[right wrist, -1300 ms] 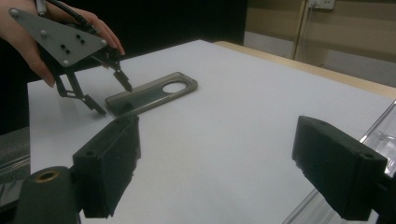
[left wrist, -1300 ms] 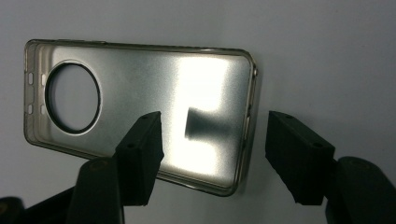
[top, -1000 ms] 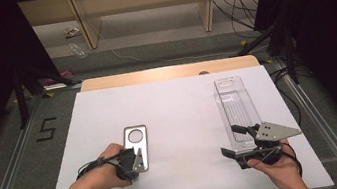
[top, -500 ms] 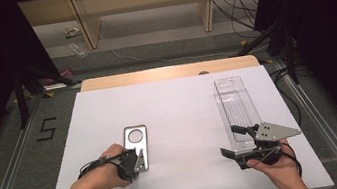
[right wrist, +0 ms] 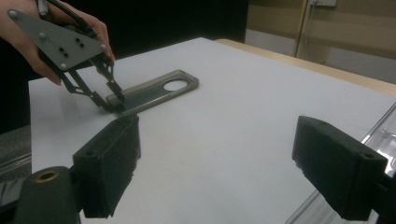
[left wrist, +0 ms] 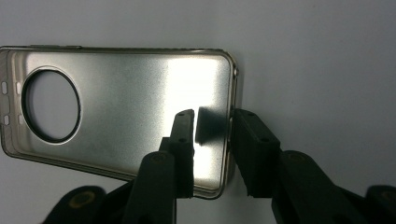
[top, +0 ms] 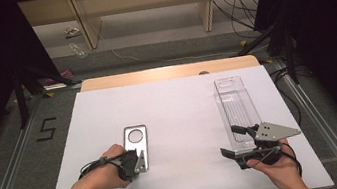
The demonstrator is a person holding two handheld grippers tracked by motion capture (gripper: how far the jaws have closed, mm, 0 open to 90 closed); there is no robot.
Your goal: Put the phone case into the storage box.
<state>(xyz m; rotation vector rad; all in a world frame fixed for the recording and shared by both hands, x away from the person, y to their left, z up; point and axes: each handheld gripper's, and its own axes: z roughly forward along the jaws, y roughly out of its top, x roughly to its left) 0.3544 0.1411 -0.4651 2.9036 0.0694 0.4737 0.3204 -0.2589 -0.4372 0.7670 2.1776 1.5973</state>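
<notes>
A silver metal phone case [top: 136, 138] with a round camera hole lies flat on the white table, left of middle. My left gripper [top: 139, 163] is at its near short end. In the left gripper view the case [left wrist: 130, 98] fills the frame. One jaw of the left gripper [left wrist: 214, 115] is inside the shell and the other is against the end rim. The jaws have just been closing, and a gap remains at the inner pad. My right gripper [top: 229, 140] stands wide open at the near end of a clear plastic tray [top: 234, 100], with nothing between its jaws [right wrist: 217, 135].
The white table top [top: 177, 98] ends in a wooden strip at the far edge. Beyond it are a shelf unit and cables on the floor. Dark curtains stand on both sides. In the right gripper view the left gripper [right wrist: 112, 95] and the case [right wrist: 159, 91] lie across the table.
The left gripper's jaws look a little narrower at the case's near end. Both hands, the case and the tray stay where they were.
</notes>
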